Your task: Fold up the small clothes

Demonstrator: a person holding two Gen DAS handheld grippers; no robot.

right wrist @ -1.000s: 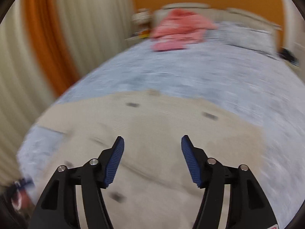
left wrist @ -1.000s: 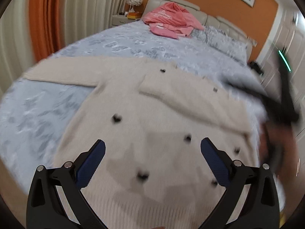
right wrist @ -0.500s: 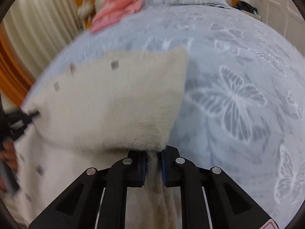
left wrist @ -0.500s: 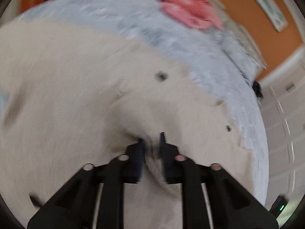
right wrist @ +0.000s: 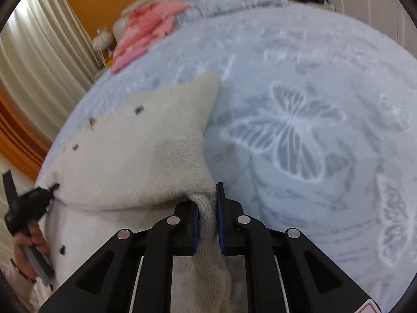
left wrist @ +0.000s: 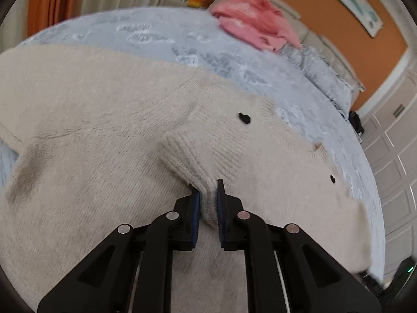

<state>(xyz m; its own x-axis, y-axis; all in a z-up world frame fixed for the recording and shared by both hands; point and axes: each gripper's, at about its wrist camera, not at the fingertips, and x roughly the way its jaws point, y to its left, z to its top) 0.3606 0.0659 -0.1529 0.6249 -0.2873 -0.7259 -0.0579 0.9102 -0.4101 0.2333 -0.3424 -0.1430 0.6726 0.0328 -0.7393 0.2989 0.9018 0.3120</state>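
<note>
A cream knitted sweater (left wrist: 104,135) with dark buttons lies spread on a bed covered by a pale blue blanket (right wrist: 299,130) printed with butterflies. The left tool (left wrist: 207,195) is clenched on a pinch of the sweater's ribbed edge, the knit bunched between its blue pads. The right tool (right wrist: 207,200) is likewise clamped on a fold of the same sweater at its edge next to the bare blanket, with cloth hanging down between its arms. In the right wrist view the person's hand (right wrist: 28,242) holds the other tool at the far left, against the knit. A pink garment (left wrist: 255,23) sits near the headboard, well apart from the work.

Both grips look ready for lifting and carrying the edge over. The main risk is that each tool holds only a narrow tuck of thick, fuzzy knit, so it could slide out under the sweater's weight. If one pinch catches only the top layer, the fold would come out crooked. Pulling the two hands apart unevenly would stretch the knit or drag the whole sweater across the blanket.
</note>
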